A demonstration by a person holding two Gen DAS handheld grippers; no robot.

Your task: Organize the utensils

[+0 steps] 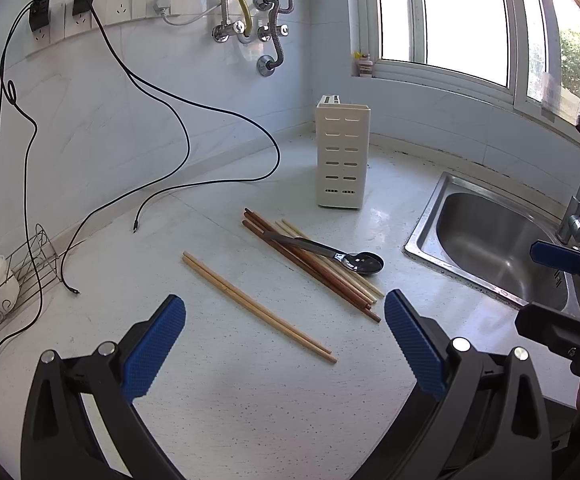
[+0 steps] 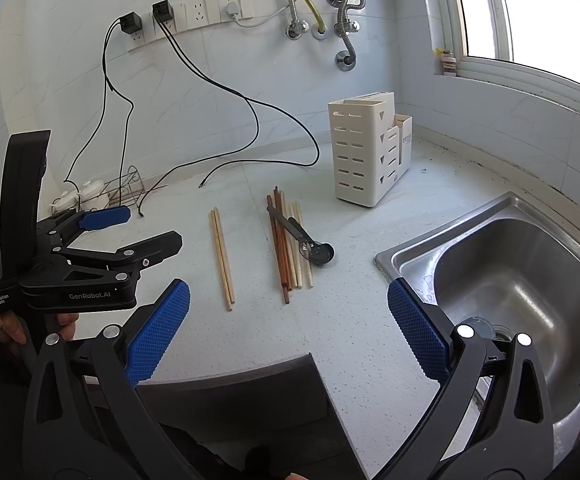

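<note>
Beside sink (image 2: 409, 252), speckled white counter (image 1: 250, 392), chopsticks (image 1: 256, 306)

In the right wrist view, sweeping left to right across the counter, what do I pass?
Left tongs → wire rack with white cups → lone pair of light chopsticks → chopstick pile → spoon → white utensil holder → sink.
</note>
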